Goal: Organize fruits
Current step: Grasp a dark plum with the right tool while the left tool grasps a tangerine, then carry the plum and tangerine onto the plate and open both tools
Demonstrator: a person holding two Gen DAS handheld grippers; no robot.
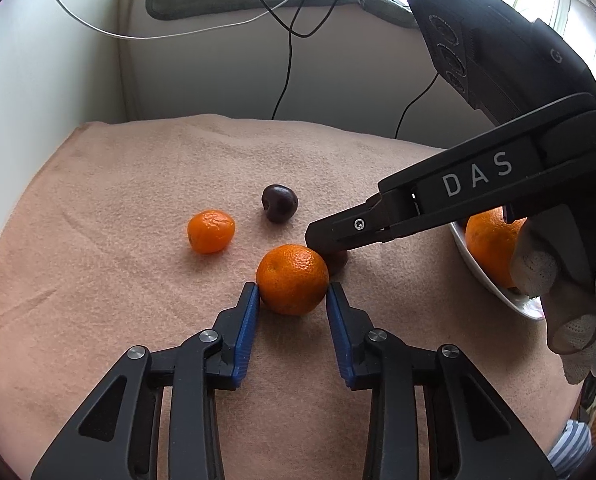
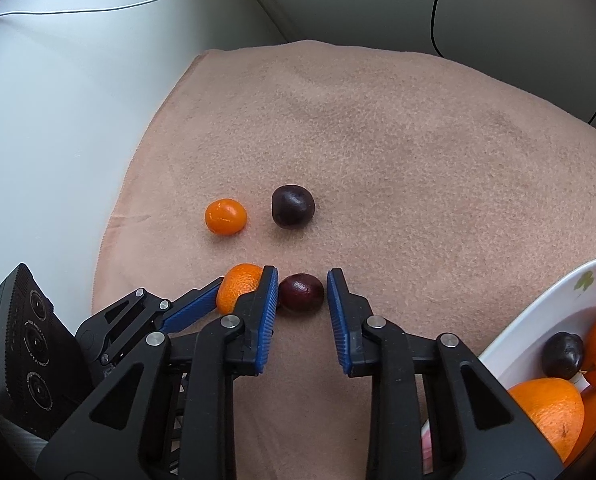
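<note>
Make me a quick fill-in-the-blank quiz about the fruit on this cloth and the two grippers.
1. The right gripper clamps a plum; the mandarin beside it sits in the ___ one.
2. Ungripped on the peach cloth lie ___ fruits.
3. The floral bowl of oranges stands to the right gripper's ___.
Missing: left; two; right.

White capital letters "DAS" stand on the black side bar of the right gripper, seen from the left wrist camera. A small pale "G" mark sits on the black camera housing above it.
</note>
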